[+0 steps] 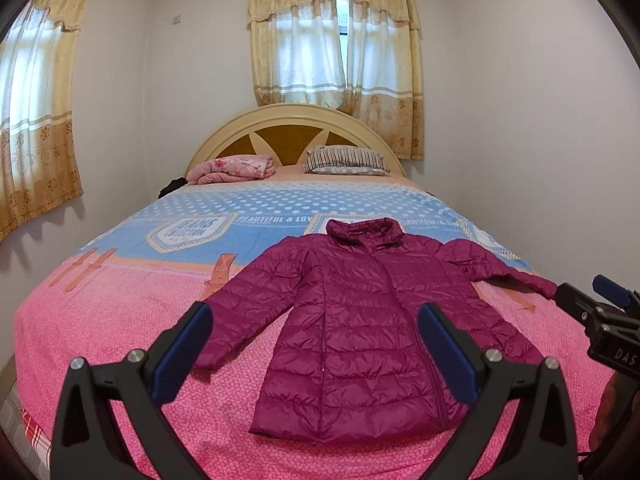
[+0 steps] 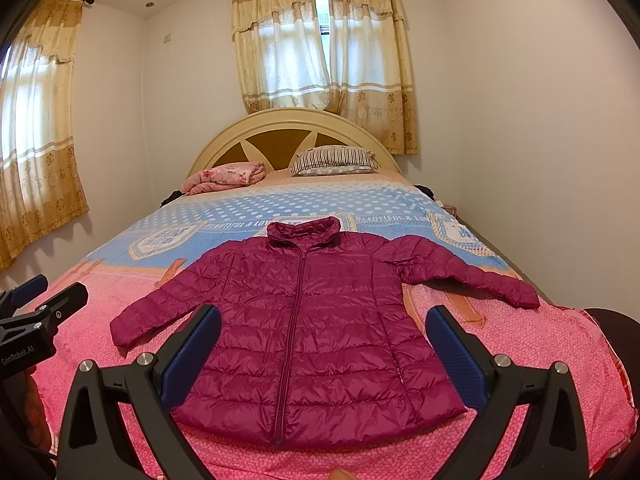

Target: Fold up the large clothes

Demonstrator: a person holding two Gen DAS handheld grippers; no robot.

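Note:
A magenta quilted puffer jacket [image 1: 360,320] lies flat and zipped on the bed, collar toward the headboard, both sleeves spread outward; it also shows in the right wrist view [image 2: 312,320]. My left gripper [image 1: 316,320] is open and empty, held above the jacket's lower half. My right gripper [image 2: 324,324] is open and empty, also above the lower half. The right gripper's body shows at the right edge of the left wrist view [image 1: 600,312]. The left gripper's body shows at the left edge of the right wrist view [image 2: 36,312].
The bed [image 1: 120,304] has a pink and blue cover. A folded pink blanket [image 1: 232,168] and a striped pillow [image 1: 344,160] lie by the headboard [image 1: 288,120]. White walls stand close on both sides, with curtained windows [image 1: 336,40] behind.

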